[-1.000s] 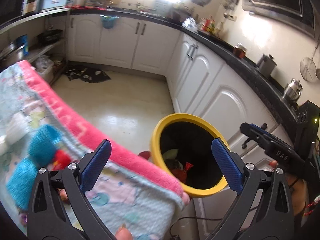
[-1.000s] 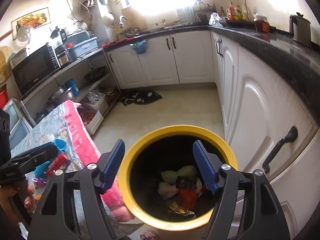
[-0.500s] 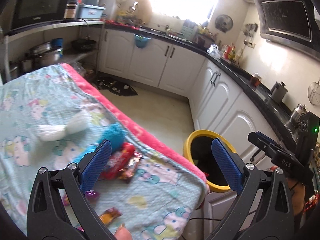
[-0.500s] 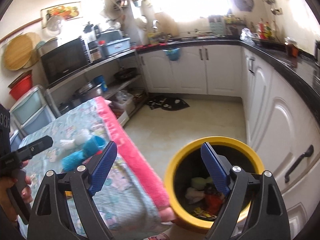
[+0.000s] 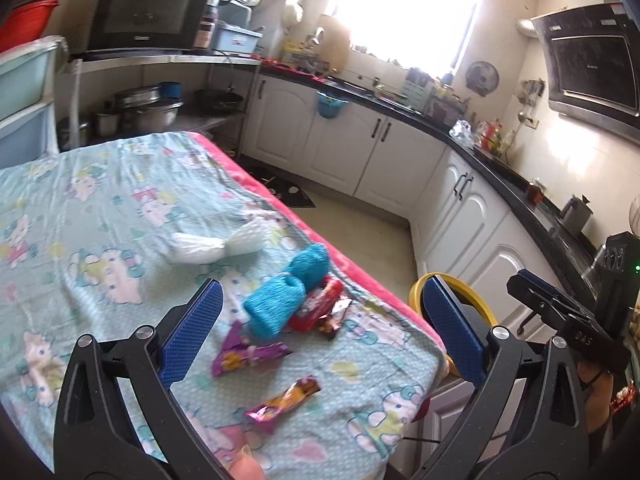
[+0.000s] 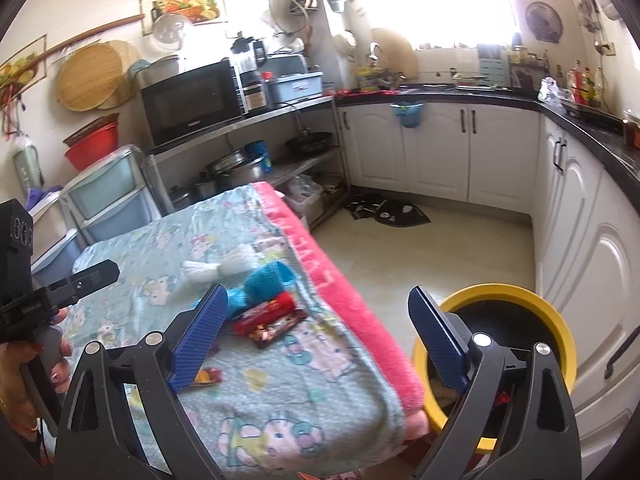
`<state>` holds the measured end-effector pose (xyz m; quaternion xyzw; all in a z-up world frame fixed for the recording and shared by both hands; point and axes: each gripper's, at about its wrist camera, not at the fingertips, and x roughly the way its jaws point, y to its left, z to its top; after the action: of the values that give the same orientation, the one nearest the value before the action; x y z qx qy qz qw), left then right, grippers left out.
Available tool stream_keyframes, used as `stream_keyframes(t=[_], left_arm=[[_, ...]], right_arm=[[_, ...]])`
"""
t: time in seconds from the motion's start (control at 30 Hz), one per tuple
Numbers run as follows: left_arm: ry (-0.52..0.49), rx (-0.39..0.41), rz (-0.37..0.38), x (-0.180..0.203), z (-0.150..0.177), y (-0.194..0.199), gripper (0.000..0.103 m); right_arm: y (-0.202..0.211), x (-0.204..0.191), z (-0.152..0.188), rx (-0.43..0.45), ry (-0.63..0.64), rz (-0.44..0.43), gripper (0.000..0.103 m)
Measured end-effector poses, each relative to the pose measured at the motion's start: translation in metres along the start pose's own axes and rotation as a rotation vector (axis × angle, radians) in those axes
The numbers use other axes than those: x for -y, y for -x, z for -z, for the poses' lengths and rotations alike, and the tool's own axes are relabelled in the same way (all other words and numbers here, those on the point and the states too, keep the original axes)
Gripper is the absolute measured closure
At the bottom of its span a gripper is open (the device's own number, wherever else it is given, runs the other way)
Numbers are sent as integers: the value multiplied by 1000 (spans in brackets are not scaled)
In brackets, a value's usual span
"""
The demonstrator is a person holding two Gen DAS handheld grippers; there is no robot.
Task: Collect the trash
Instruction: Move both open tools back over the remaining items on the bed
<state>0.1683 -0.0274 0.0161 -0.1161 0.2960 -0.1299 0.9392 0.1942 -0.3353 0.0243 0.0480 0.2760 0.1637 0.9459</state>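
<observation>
Candy wrappers lie on the table's patterned cloth (image 5: 100, 208): a red one (image 5: 316, 305) (image 6: 264, 312), a dark one (image 5: 335, 315) (image 6: 276, 327), a purple one (image 5: 248, 354) and an orange-pink one (image 5: 284, 398). My left gripper (image 5: 320, 332) is open and empty above them. My right gripper (image 6: 320, 338) is open and empty, held over the table's right edge. The yellow trash bin (image 6: 516, 304) (image 5: 456, 288) stands on the floor beside the table, partly hidden by the right gripper's fingers.
A blue knitted piece (image 5: 292, 288) and a white knitted piece (image 5: 216, 244) lie on the cloth beyond the wrappers. White cabinets (image 6: 580, 240) under a black counter run along the right. Shelves with a microwave (image 6: 192, 100) stand behind the table.
Both grippers have swung away from the bin toward the table. The wrappers have come into view under the left gripper. Both stay open.
</observation>
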Motion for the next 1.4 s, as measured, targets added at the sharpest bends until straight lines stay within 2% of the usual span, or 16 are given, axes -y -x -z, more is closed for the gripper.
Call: stream_keyframes(t=[0.53, 0.93, 1.4], left_arm=[[-13, 9, -91, -37, 12, 36, 11], [-7, -16, -163, -68, 28, 53, 11], [13, -55, -231, -111, 45, 50, 11]], right_arm=[[-7, -56, 11, -39, 91, -92, 11], [-16, -97, 23, -85, 149, -158, 11], [-44, -128, 50, -171, 206, -181, 11]])
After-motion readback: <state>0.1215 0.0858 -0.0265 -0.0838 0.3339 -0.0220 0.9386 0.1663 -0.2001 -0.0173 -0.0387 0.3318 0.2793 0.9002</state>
